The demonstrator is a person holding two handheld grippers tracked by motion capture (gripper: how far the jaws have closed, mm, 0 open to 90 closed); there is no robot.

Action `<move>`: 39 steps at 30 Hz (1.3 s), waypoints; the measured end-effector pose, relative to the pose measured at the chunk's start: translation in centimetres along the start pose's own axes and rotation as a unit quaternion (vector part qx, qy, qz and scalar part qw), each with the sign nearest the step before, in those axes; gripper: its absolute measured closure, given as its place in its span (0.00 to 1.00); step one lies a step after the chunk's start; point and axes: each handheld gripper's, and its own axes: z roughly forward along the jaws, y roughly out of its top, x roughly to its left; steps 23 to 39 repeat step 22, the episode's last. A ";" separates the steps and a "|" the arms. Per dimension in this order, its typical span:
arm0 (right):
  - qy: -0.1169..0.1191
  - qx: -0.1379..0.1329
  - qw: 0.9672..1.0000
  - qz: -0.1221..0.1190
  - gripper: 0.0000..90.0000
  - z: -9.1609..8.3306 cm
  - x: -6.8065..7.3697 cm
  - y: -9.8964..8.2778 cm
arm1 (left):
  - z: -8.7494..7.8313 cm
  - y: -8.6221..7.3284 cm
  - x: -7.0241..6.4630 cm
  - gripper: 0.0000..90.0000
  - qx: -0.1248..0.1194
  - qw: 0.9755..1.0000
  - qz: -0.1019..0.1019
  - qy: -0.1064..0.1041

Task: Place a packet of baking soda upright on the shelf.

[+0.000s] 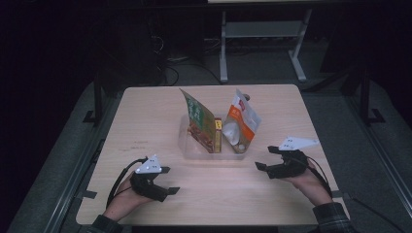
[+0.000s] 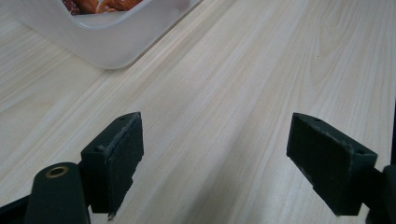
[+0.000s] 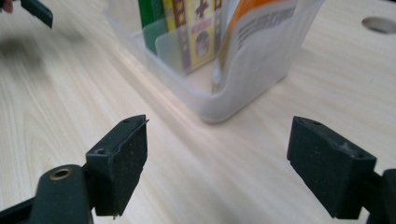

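While both tongs gape wide and hold nothing, left tongs [image 1: 166, 180] and right tongs [image 1: 265, 158] hover over the table [image 1: 145, 121], bin [image 1: 187, 145] between and beyond them.

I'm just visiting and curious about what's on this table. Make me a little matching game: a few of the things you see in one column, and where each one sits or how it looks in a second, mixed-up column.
Things:
1. green packet
2. orange and white pouch
3. clear plastic bin
4. left gripper

Descriptions:
A. near the table's front edge, jaws apart with nothing between them
B. stands at the left of the bin, leaning
C. sits at the middle of the table and holds the packets
D. stands at the right end of the bin

Pairs: 1-B, 2-D, 3-C, 4-A
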 end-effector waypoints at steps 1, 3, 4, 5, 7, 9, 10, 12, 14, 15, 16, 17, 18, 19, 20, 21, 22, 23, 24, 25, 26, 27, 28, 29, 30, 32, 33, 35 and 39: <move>0.001 0.001 1.000 0.005 0.22 0.0 0.3 -0.3 | 0.0 -0.1 -0.1 0.20 0.001 1.000 -0.002 0.000; 0.000 0.004 1.000 0.004 0.21 0.1 0.7 -1.0 | -0.1 -0.5 -0.2 0.20 0.004 1.000 0.001 0.000; -0.006 0.008 1.000 0.004 0.21 0.1 1.0 -1.4 | -0.2 -0.7 -0.2 0.20 0.007 1.000 0.001 0.000; -0.008 0.009 1.000 0.005 0.21 0.2 1.1 -1.6 | -0.2 -0.9 -0.3 0.20 0.007 1.000 0.003 0.001; -0.012 0.016 1.000 0.009 0.20 0.2 1.6 -2.3 | -0.3 -1.3 -0.5 0.20 0.010 1.000 -0.001 0.000; -0.012 0.032 0.999 0.012 0.19 0.1 2.0 -3.0 | -0.4 -1.7 -0.6 0.20 0.014 1.000 0.000 0.001; -0.016 0.039 0.999 0.006 0.19 0.2 2.2 -3.3 | -0.4 -1.7 -0.6 0.20 0.015 1.000 0.001 0.001; -0.023 0.050 0.998 -0.001 0.19 0.2 2.5 -3.6 | -0.3 -1.7 -0.6 0.20 0.016 1.000 0.002 0.001; -0.026 0.056 0.998 -0.008 0.19 0.2 2.7 -3.7 | -0.2 -1.7 -0.6 0.20 0.016 1.000 0.002 0.001; -0.027 0.056 0.998 -0.007 0.19 0.3 2.7 -3.6 | -0.1 -1.7 -0.6 0.20 0.016 1.000 0.003 0.000; -0.027 0.053 0.998 -0.008 0.19 0.2 2.7 -3.6 | -0.1 -1.7 -0.6 0.20 0.017 1.000 0.004 -0.001; -0.026 0.052 0.998 -0.005 0.19 0.2 2.7 -3.6 | -0.1 -1.7 -0.6 0.20 0.021 1.000 0.007 -0.002; -0.026 0.052 0.998 -0.005 0.18 0.2 2.7 -3.6 | 0.0 -1.7 -0.6 0.20 0.021 1.000 0.007 -0.001; -0.027 0.052 0.998 -0.005 0.18 0.3 2.7 -3.6 | 0.0 -1.7 -0.6 0.20 0.022 1.000 0.008 -0.001; -0.027 0.051 0.998 -0.006 0.18 0.3 2.6 -3.6 | 0.1 -1.6 -0.6 0.20 0.022 1.000 0.009 -0.002; -0.027 0.051 0.998 -0.007 0.18 0.3 2.6 -3.6 | 0.1 -1.6 -0.6 0.20 0.022 1.000 0.008 -0.002; -0.027 0.050 0.998 -0.008 0.18 0.4 2.6 -3.5 | 0.1 -1.6 -0.6 0.20 0.022 1.000 0.008 -0.002; -0.027 0.050 0.998 -0.008 0.18 0.4 2.6 -3.5 | 0.1 -1.6 -0.6 0.20 0.022 1.000 0.008 -0.002; -0.027 0.050 0.998 -0.008 0.18 0.4 2.6 -3.5 | 0.1 -1.6 -0.6 0.20 0.022 1.000 0.008 -0.002; -0.027 0.050 0.998 -0.008 0.18 0.4 2.6 -3.5 | 0.1 -1.6 -0.6 0.20 0.022 1.000 0.008 -0.002; -0.027 0.050 0.998 -0.008 0.18 0.4 2.6 -3.5 | 0.1 -1.6 -0.6 0.20 0.022 1.000 0.008 -0.002; -0.027 0.050 0.998 -0.008 0.18 0.4 2.6 -3.5 | 0.1 -1.6 -0.6 0.20 0.022 1.000 0.008 -0.002; -0.027 0.050 0.998 -0.008 0.18 0.4 2.6 -3.5 | 0.1 -1.6 -0.6 0.20 0.022 1.000 0.008 -0.002; -0.027 0.050 0.998 -0.008 0.18 0.4 2.6 -3.5 | 0.1 -1.6 -0.6 0.20 0.022 1.000 0.008 -0.002; -0.027 0.050 0.998 -0.008 0.18 0.4 2.6 -3.5 | 0.1 -1.6 -0.6 0.20 0.022 1.000 0.008 -0.002; -0.027 0.050 0.998 -0.008 0.18 0.4 2.6 -3.5 | 0.1 -1.6 -0.6 0.20 0.022 1.000 0.008 -0.002; -0.027 0.050 0.998 -0.008 0.18 0.4 2.6 -3.5 | 0.1 -1.6 -0.6 0.20 0.022 1.000 0.008 -0.002; -0.027 0.050 0.998 -0.008 0.18 0.4 2.6 -3.5 | 0.1 -1.6 -0.6 0.20 0.022 1.000 0.008 -0.002; -0.027 0.050 0.998 -0.008 0.18 0.4 2.6 -3.5 | 0.1 -1.6 -0.6 0.20 0.022 1.000 0.008 -0.002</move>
